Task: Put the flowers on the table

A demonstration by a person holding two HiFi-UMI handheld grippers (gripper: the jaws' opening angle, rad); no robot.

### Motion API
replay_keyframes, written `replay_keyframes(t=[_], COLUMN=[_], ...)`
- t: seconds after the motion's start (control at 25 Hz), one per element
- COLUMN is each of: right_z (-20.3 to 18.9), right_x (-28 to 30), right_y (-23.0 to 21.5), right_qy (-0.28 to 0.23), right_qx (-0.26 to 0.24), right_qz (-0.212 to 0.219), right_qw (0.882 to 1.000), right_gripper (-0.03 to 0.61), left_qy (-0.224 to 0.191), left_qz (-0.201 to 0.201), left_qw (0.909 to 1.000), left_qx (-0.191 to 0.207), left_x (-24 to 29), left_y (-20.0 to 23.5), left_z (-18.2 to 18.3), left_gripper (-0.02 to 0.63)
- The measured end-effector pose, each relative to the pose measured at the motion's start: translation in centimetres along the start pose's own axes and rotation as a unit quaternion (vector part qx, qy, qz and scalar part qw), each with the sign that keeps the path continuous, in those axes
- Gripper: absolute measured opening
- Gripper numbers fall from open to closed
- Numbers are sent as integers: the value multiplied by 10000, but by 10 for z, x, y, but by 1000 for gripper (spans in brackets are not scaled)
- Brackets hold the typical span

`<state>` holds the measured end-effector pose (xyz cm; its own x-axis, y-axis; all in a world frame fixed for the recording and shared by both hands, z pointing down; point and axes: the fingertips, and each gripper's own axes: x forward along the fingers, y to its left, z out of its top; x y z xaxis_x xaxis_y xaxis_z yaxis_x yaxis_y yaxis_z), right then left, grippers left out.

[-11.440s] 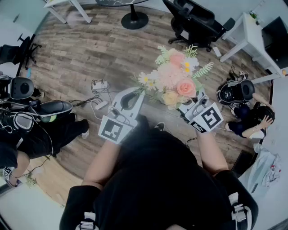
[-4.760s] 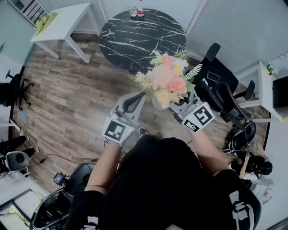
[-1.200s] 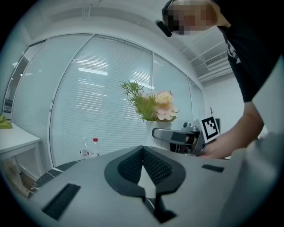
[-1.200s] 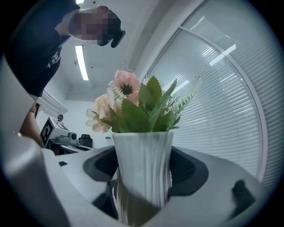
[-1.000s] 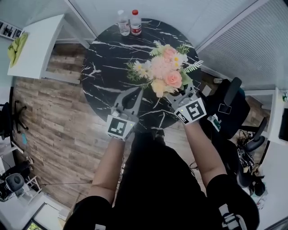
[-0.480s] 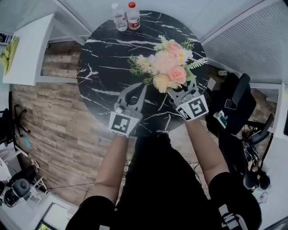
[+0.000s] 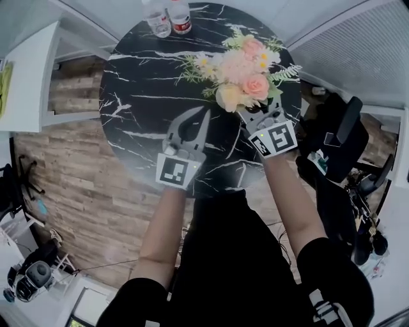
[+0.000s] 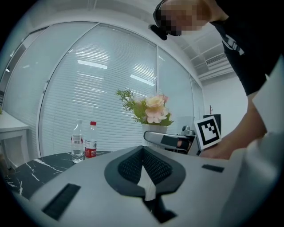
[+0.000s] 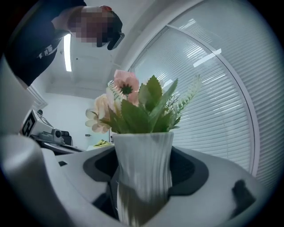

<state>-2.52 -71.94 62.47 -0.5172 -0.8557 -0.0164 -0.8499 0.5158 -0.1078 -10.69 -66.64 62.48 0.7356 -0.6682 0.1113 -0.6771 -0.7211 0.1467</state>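
Note:
A bouquet of pink, peach and white flowers point(image 7: 241, 64) stands in a white ribbed vase point(image 9: 144, 173). My right gripper point(image 7: 251, 114) is shut on the vase and holds it upright above the right side of the round black marble table point(image 7: 144, 102). Whether the vase base touches the tabletop is hidden. My left gripper point(image 7: 199, 117) hovers over the table's near middle, to the left of the vase, shut with nothing in it. In the left gripper view the flowers point(image 8: 150, 108) rise above the right gripper point(image 8: 171, 141).
Two plastic bottles, a clear one point(image 7: 155, 16) and a red-labelled one point(image 7: 181, 16), stand at the table's far edge. A white side table point(image 7: 25, 83) is to the left and a black office chair point(image 7: 335, 137) to the right. Blinds cover the wall beyond.
Over the earlier frames I carried the flowers across the wooden floor to the black table. In the last second both grippers moved further over the tabletop, the vase still held.

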Motion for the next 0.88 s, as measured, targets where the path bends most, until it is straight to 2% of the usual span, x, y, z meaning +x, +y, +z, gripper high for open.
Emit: replay_keyframes(t=[0.08, 0.2, 0.48, 0.64, 0.88], right_z=[-6, -11, -12, -16, -19], right_x=[2, 4, 7, 8, 6], right_y=[-4, -9, -3, -2, 1], right_qy=[-25, -84, -41, 186, 480], right_qx=[-6, -2, -331, -404, -230], right_qz=[-62, -76, 31, 137, 362], right_qw=[10000, 9999, 9994, 9989, 9979], right_gripper=[351, 350, 351, 351, 353], left_qy=[16, 83, 127, 105, 153], left_qz=[-18, -106, -204, -258, -371], left_qw=[10000, 9999, 9996, 9996, 9992], left_qx=[-78, 20, 137, 92, 91], left_x=[4, 11, 22, 25, 26], left_y=[3, 6, 11, 9, 4], left_z=[-4, -12, -18, -17, -16], left_gripper=[12, 12, 12, 12, 12])
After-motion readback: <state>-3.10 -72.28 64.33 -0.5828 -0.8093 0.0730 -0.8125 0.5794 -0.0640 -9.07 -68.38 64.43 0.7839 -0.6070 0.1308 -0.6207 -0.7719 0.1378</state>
